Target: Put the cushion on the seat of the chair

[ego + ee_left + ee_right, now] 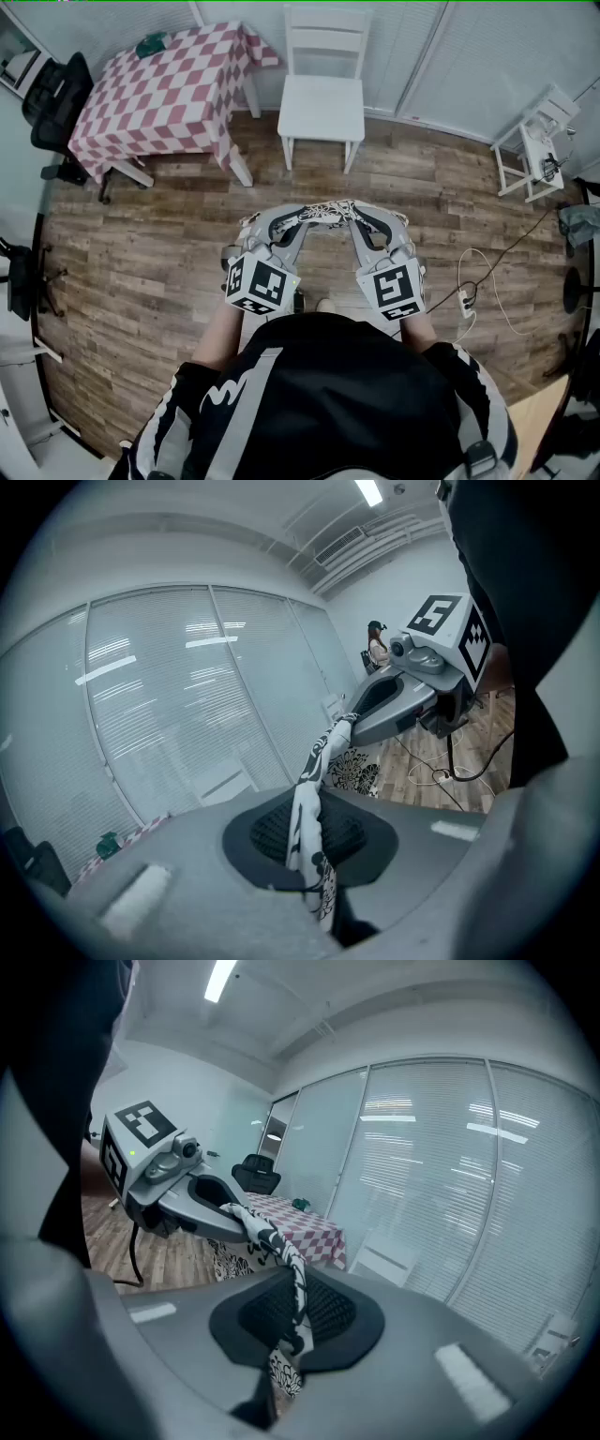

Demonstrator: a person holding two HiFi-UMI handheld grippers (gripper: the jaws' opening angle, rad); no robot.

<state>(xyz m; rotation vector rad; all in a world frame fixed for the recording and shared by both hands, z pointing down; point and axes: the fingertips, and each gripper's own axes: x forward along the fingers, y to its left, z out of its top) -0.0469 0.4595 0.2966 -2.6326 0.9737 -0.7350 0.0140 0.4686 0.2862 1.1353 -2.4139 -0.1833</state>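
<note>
I hold a black-and-white patterned cushion (328, 209) by its top edge between both grippers, in front of my body. The left gripper (307, 217) is shut on the cushion's fabric (307, 822), which runs up between its dark pads. My right gripper (351, 217) is shut on the same edge (292, 1283). The rest of the cushion hangs below the jaws and is mostly hidden in the head view. The white chair (323, 105) stands ahead by the wall, its seat bare, well apart from both grippers.
A table with a red-and-white checked cloth (164, 89) stands left of the chair, with a green object (152, 42) on it. A black office chair (56, 98) is at far left, a small white stand (534, 141) at right, and a cable (478, 281) on the wood floor.
</note>
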